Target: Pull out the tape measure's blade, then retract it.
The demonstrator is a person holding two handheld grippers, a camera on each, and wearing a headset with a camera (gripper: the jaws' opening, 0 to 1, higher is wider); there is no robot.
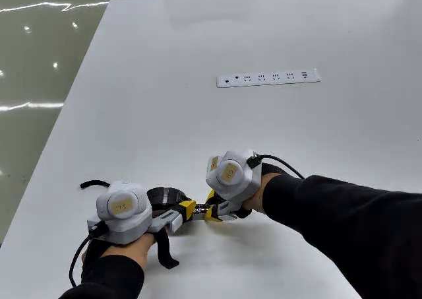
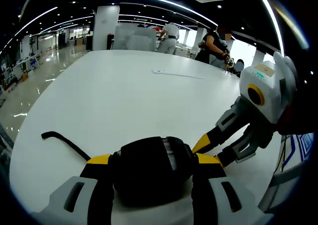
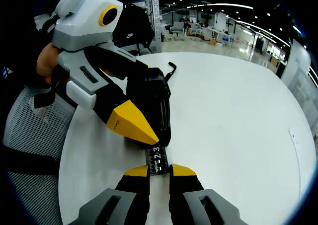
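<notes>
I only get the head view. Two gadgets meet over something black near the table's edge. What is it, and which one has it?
Observer: The left gripper view shows a black tape measure clamped between the yellow-tipped jaws of the left gripper.
Operator: And the other gadget?
Observer: In the right gripper view, the right gripper pinches the blade, which is out only a short way, with printed numbers visible.
Operator: Anyone else around?
Observer: Yes, the left gripper view shows people standing beyond the far end of the table.
</notes>
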